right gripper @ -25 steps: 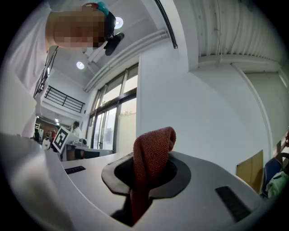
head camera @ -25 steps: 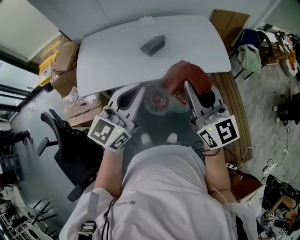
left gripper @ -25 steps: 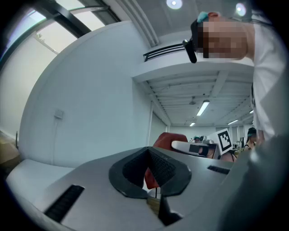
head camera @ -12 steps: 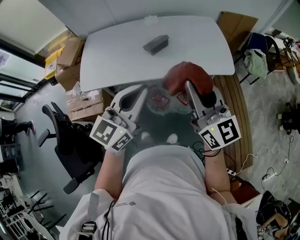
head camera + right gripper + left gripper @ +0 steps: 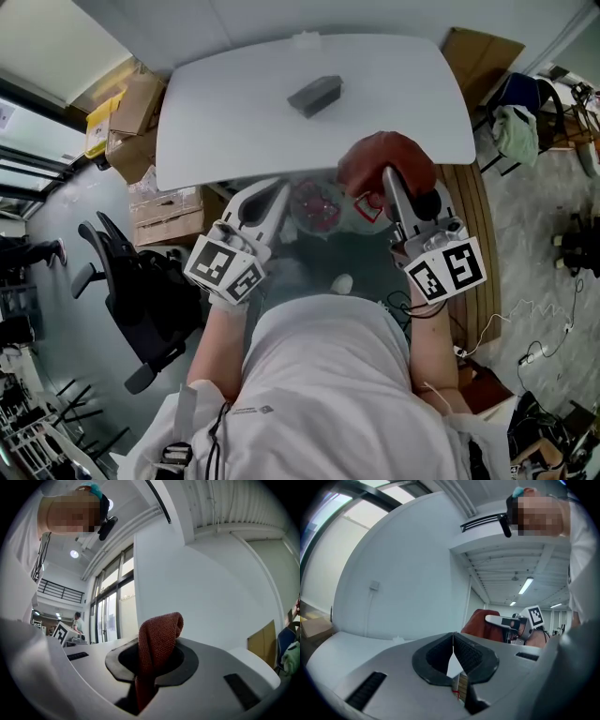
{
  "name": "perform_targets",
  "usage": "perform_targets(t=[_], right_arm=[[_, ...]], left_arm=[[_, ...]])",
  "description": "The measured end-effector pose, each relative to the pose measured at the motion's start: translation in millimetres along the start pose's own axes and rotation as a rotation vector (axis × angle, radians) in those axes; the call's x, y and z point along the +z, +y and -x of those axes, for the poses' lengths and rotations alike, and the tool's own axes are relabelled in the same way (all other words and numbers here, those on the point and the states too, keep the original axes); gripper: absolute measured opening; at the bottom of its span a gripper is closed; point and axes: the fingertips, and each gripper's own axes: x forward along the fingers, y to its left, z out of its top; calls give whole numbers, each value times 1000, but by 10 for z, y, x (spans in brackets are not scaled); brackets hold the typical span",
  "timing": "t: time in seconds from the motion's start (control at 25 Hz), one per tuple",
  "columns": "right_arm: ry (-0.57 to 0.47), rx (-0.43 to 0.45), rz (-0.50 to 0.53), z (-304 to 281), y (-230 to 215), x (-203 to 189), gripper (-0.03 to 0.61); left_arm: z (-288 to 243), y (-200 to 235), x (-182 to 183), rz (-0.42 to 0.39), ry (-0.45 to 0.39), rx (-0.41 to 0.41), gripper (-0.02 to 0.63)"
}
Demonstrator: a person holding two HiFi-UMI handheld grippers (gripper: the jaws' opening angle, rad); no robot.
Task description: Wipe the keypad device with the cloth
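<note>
The grey keypad device (image 5: 315,95) lies on the white table (image 5: 225,131), toward its far middle. My right gripper (image 5: 386,180) is shut on a dark red cloth (image 5: 384,157), held at the table's near edge on the right, well short of the device. In the right gripper view the cloth (image 5: 157,641) stands up between the jaws of the right gripper (image 5: 154,660). My left gripper (image 5: 278,187) hovers below the near edge, left of the cloth. Its jaws in the left gripper view (image 5: 453,641) are shut with nothing between them.
Cardboard boxes (image 5: 127,117) are stacked on the floor left of the table. A black office chair (image 5: 141,291) stands at my left. A wooden board (image 5: 466,202) and another cardboard sheet (image 5: 480,49) lie to the right. Clothes and cables clutter the far right floor.
The right gripper with the cloth has drifted slightly right and toward the table edge. The left gripper has shifted only a little and stays shut.
</note>
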Motion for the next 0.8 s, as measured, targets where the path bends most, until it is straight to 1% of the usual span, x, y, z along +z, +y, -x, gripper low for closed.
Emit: perform_targets(t=[0.12, 0.32, 0.56, 0.68, 0.8], right_arm=[[27, -25, 17, -259, -101, -72, 64], [86, -67, 51, -839, -291, -213, 64], [148, -150, 42, -1498, -595, -422, 64], [194, -185, 49, -1830, -710, -541, 64], [230, -230, 71, -2121, -838, -614, 64]], left_arm=[[-134, 281, 1, 10, 1, -19, 11], [-406, 876, 16, 36, 23, -45, 11], [-755, 1574, -42, 70, 71, -111, 11], [-896, 1816, -114, 83, 109, -155, 11], [-1009, 2038, -163, 87, 131, -171, 12]])
